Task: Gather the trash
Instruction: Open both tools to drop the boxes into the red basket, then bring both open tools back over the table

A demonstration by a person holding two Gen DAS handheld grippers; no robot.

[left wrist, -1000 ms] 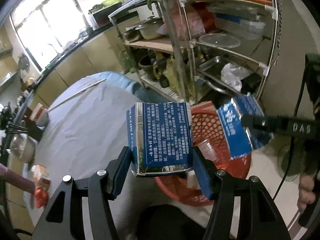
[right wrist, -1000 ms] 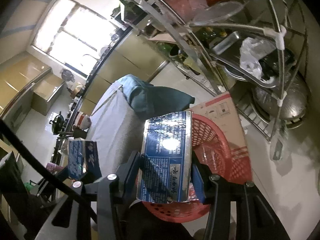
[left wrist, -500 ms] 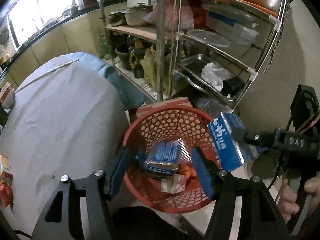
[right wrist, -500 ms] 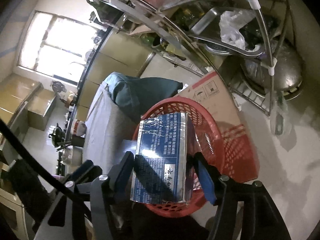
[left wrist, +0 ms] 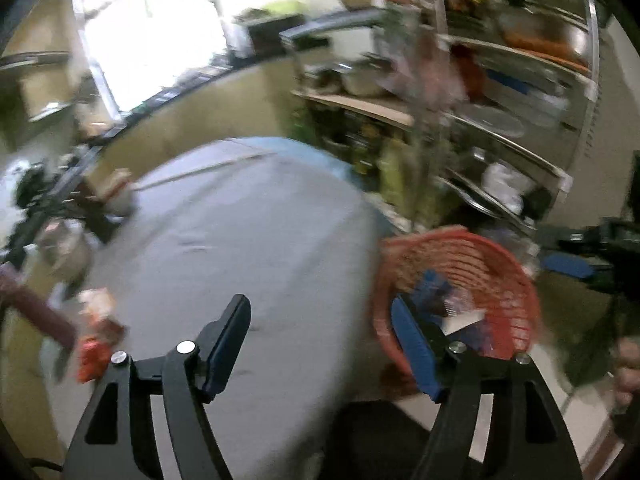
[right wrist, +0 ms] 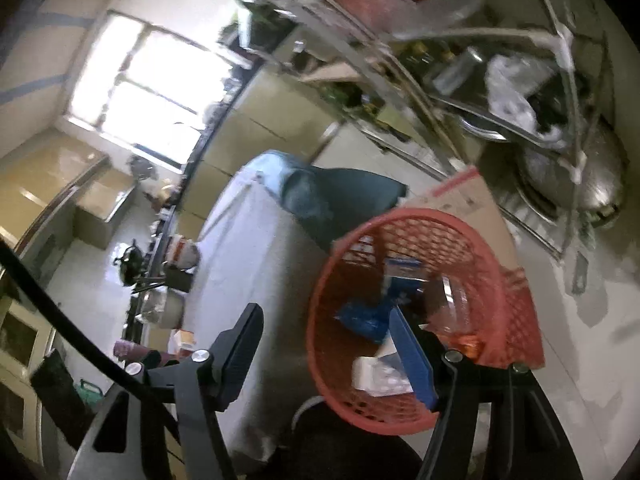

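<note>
A red mesh basket (left wrist: 460, 236) stands on the floor beside the grey-clothed table (left wrist: 240, 240). Blue cartons (right wrist: 400, 272) and white scraps lie inside the basket (right wrist: 400, 216). My left gripper (left wrist: 320, 320) hangs over the table's edge. Its jaws are opening and nothing is between them. My right gripper (right wrist: 326, 332) is above the basket's left rim; its jaws are opening too, with nothing held. In the blurred left wrist view, a blue pad (left wrist: 568, 264) of the right gripper shows beyond the basket. Red and orange packets (left wrist: 96, 336) lie at the table's left.
A metal rack (left wrist: 480, 120) full of pots and trays stands behind the basket. A cardboard box (right wrist: 460, 196) leans between rack and basket. Bowls and a pot (right wrist: 172, 308) sit along the table's far side. A person's hand (left wrist: 628, 368) is at the right edge.
Both blue cartons left the jaws and now lie in the basket. The left gripper swung left, over the table. Both pairs of jaws stand wider than before.
</note>
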